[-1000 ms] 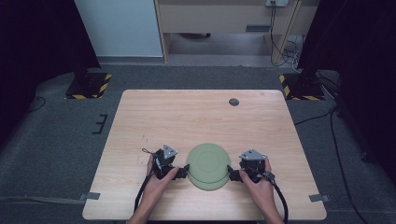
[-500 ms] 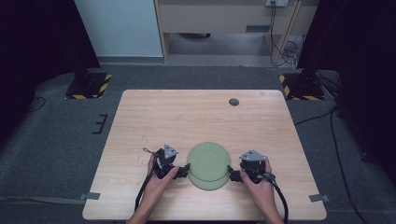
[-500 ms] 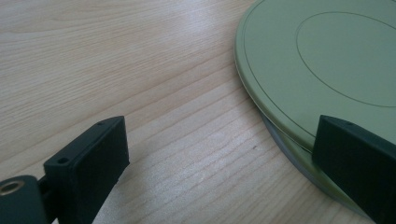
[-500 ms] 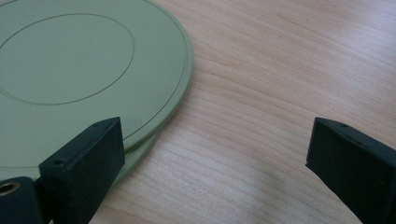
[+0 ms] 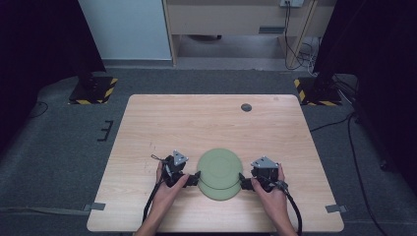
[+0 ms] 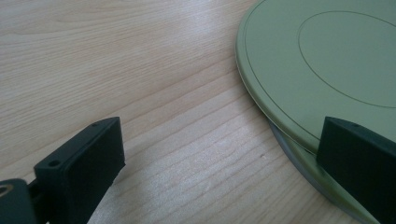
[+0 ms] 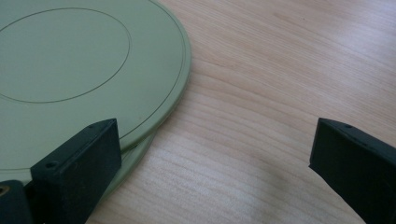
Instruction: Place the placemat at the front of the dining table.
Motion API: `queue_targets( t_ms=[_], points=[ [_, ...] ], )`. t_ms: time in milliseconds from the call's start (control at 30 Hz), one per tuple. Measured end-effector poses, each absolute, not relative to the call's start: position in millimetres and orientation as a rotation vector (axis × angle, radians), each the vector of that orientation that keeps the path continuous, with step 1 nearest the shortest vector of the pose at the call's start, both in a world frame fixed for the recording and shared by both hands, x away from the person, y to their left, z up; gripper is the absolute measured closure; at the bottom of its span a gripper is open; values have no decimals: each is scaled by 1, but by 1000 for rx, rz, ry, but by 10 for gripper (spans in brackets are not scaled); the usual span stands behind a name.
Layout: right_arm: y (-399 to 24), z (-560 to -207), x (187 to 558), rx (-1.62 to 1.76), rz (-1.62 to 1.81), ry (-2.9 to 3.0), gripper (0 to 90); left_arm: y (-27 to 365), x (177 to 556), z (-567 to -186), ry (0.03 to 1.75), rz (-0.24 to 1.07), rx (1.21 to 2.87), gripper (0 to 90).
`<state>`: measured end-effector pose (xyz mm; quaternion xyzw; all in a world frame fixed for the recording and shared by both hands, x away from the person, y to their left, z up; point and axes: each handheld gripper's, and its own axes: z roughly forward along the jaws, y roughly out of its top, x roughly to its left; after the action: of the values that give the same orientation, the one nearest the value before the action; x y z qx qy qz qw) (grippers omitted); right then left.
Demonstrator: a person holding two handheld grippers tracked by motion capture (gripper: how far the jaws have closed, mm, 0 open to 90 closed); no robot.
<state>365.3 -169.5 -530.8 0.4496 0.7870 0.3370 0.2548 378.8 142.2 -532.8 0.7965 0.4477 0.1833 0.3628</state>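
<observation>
Plates (image 5: 219, 173) — stacked flat, upper offset rearward

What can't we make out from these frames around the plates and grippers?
- Lower green plate: mostly covered by the upper green plate in every view; only an offset edge shows.
- Left gripper and right gripper contact with the plates: high view too small; in the gripper views each inner jaw hides the rim.
- Dark round spot on the table: too small to identify.
</observation>
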Motion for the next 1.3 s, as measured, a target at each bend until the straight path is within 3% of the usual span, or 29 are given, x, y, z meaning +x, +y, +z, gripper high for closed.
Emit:
queue_targets(
  t_ms=[1300],
  points=[
    [-169, -530, 364, 1226, 941, 2133, 44, 142, 381, -532, 1166, 469, 2032, 26]
  ],
)
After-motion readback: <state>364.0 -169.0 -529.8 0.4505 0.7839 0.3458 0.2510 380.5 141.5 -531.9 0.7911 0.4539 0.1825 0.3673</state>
